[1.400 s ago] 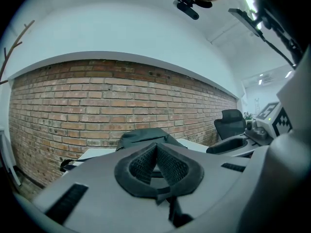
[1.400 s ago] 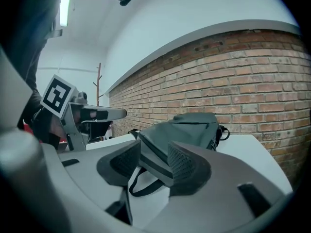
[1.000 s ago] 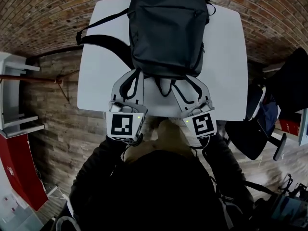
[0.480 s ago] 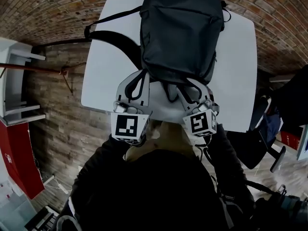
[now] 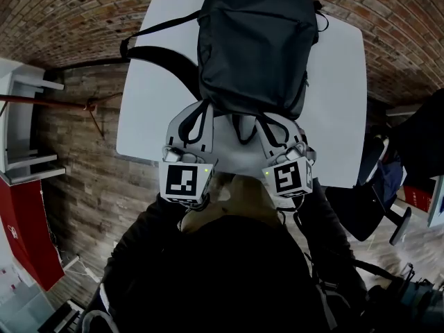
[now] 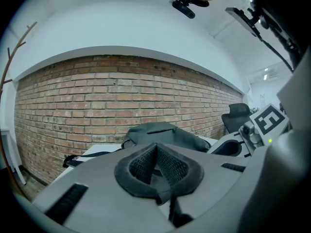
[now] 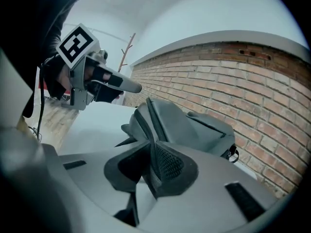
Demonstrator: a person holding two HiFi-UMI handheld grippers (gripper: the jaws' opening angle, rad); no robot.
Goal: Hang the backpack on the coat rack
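A dark backpack (image 5: 253, 44) lies flat on a white table (image 5: 333, 109). A brick wall (image 5: 69, 19) is right behind the table. The backpack's far end is by the wall and its near end points at the person. One long black strap (image 5: 163, 54) lies on the table to the left of the backpack.

The person holds both grippers at the near end of the backpack, one at each corner.

The left gripper (image 6: 156, 152) has its two jaws pressed tight together. I cannot tell if anything thin is caught between them.

The right gripper (image 7: 151, 161) has just been closing its jaws. A thin strap edge (image 7: 149, 130) of the backpack stands up between them, and the pads squeeze it from both sides.

A thin brown pole with branches (image 7: 127, 50) stands by the wall, off to the side of the table. A black chair (image 5: 361, 200) sits past the right side of the table.
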